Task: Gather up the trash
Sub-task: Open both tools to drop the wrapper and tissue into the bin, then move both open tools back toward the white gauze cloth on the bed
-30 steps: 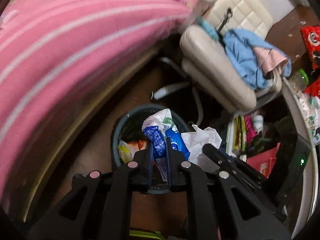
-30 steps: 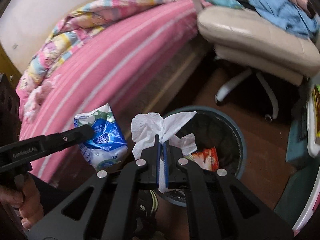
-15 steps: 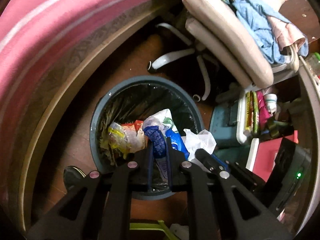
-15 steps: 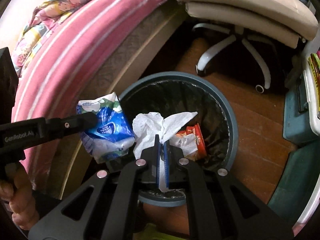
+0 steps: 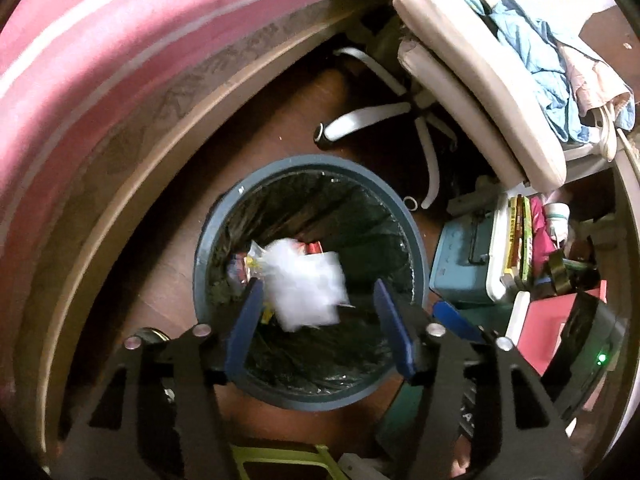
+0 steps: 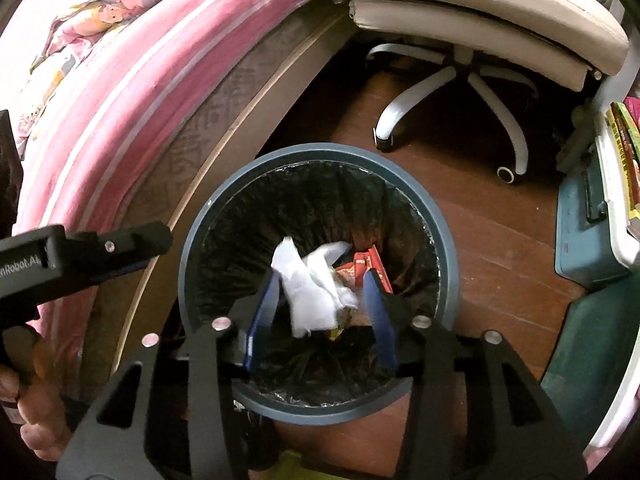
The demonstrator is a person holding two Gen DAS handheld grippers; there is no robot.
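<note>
A round dark-blue trash bin (image 5: 304, 162) with a black liner stands on the wood floor; it also shows in the right wrist view (image 6: 316, 152). My left gripper (image 5: 316, 292) is open above its mouth, and a blurred white piece of trash (image 5: 306, 284) is loose in the air between the fingers. My right gripper (image 6: 320, 286) is open over the bin too, with a crumpled white tissue (image 6: 312, 288) loose between its fingers. Red and yellow wrappers (image 6: 370, 266) lie in the bin. The left gripper's body (image 6: 80, 252) shows at the left of the right wrist view.
A pink striped bed (image 5: 100, 60) runs along the left with a wooden frame. A cream office chair (image 5: 472, 80) with clothes stands beyond the bin, its wheeled base (image 6: 456, 92) close to the rim. A teal box (image 5: 464, 264) and books sit at the right.
Both grippers have opened over the bin. The blue-and-white wrapper and the white tissue have left the jaws and are dropping into the bin.
</note>
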